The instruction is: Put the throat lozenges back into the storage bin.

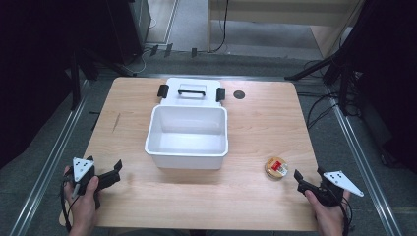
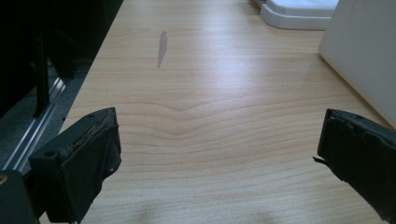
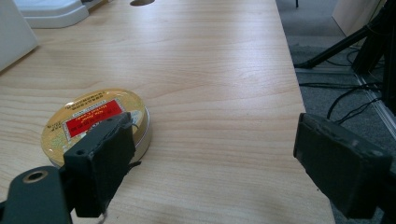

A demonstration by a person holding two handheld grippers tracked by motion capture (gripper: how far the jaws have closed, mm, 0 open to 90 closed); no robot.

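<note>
Looking down from the high view, a white rectangular plastic bin (image 1: 187, 137) sits open near the middle of the pale wooden surface (image 1: 255, 128), and serves as the landmark here. Its flat white lid with a black handle and black side clips (image 1: 192, 91) lies just beyond the bin, touching its far edge, which leaves the bin's mouth free; this looks like a setup for putting something in. A small round gold tin with a red label (image 1: 276, 167) lies flat on the surface to the right of the bin and nearer the person, apart from it. The left gripper (image 1: 114, 174) rests near the surface's near left corner, well apart from the bin, its fingers spread with nothing between them. The right gripper (image 1: 308, 179) sits at the near right, just beside the tin, fingers also apart.

In the left gripper view, the two black padded fingers (image 2: 91, 158) stand wide with bare wood between them; the bin's white wall (image 2: 359, 56) rises at the right edge, and a grey scuff (image 2: 162, 46) marks the wood left of the bin.

In the right gripper view, the fingers (image 3: 338, 163) are spread and empty, and the tin (image 3: 91, 119) lies partly behind one of them, outside the gap. A grasp would probably call for swinging toward the bin's side first.
</note>
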